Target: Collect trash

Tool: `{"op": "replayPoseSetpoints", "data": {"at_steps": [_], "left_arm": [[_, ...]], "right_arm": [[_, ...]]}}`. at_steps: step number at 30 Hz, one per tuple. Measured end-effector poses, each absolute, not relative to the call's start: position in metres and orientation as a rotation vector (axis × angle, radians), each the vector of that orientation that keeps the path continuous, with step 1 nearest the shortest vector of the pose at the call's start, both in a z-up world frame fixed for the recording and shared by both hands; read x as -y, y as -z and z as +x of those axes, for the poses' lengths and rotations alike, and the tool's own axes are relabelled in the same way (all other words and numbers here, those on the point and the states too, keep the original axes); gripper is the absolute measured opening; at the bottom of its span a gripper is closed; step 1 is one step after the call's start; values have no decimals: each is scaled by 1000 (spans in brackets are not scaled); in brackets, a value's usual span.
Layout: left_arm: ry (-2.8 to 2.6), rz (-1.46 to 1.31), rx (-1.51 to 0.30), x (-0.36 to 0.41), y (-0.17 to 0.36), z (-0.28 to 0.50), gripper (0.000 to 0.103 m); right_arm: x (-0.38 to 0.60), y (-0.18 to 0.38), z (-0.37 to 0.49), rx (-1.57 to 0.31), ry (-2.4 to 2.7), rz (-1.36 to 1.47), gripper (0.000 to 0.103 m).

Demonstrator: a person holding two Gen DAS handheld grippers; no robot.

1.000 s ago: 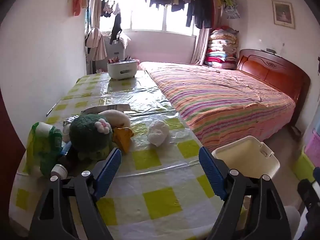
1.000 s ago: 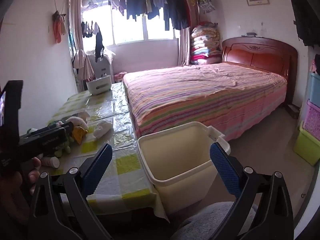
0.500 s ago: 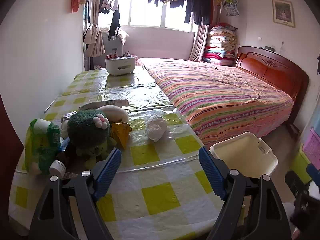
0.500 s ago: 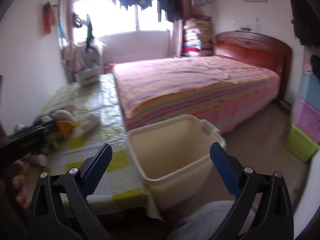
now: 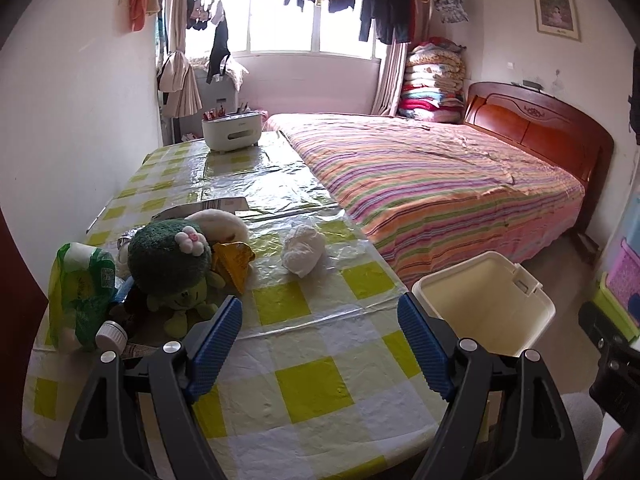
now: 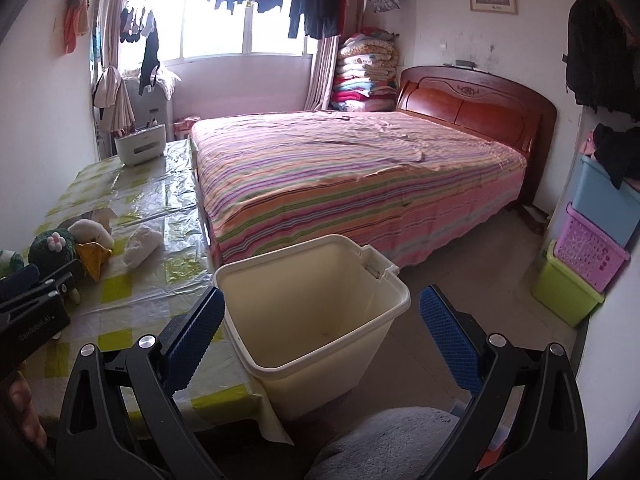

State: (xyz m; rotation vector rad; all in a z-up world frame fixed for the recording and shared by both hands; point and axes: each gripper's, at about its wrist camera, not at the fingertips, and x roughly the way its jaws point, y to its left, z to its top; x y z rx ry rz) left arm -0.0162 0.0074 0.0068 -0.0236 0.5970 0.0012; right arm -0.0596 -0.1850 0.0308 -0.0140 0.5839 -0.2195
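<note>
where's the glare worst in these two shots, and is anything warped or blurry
Left wrist view: the window is blown out and the clear plastic over the tablecloth throws sheen; edges curve from the fisheye, and the crumpled tissue stays sharp. Right wrist view: same window glare, walls bow, the bin is crisp.

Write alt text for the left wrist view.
An open hand-held gripper hovers over a checked table holding a crumpled tissue, yellow wrapper, green plush toy and green bag. A cream bin stands beside the table, by a striped bed.
</note>
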Motion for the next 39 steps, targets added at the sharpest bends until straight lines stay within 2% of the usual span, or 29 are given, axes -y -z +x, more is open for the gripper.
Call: {"op": "replayPoseSetpoints", "data": {"at_steps": [39], "left_arm": [[4, 37, -597, 3, -9, -26, 78]], "right_arm": [[175, -34, -63, -575, 291, -127, 97]]}}
